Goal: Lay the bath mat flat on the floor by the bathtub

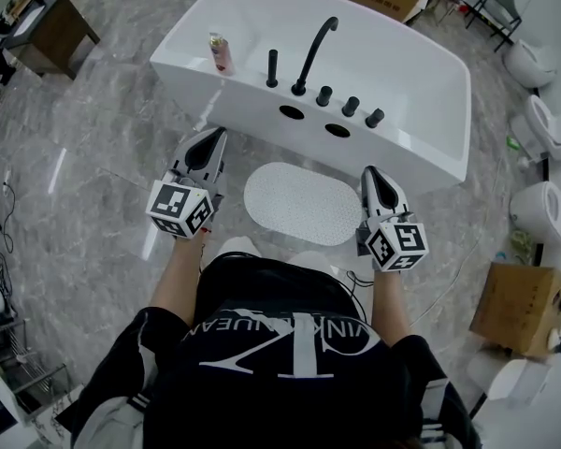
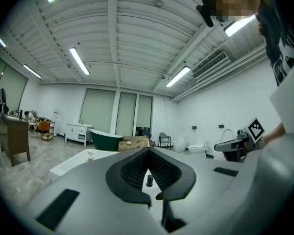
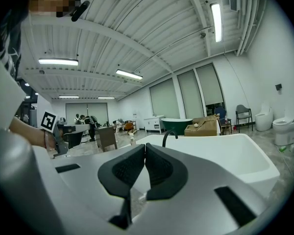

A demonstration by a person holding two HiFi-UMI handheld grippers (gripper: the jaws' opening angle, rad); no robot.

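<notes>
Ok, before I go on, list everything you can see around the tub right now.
bath mat: one, white, flat on the floor beside the tub, between the grippers
bathtub: one, white, just beyond the mat
faucet: one, black, on the tub's near rim
knobs: three, black, right of the faucet
bottle: one, pink and white, left end of the rim
cardboard boxes: two, brown, one beyond the tub, one at right
toilets: three, white, right edge
cabinet: one, dark brown, far left
left gripper: white, jaws together, empty
right gripper: white, jaws together, empty
</notes>
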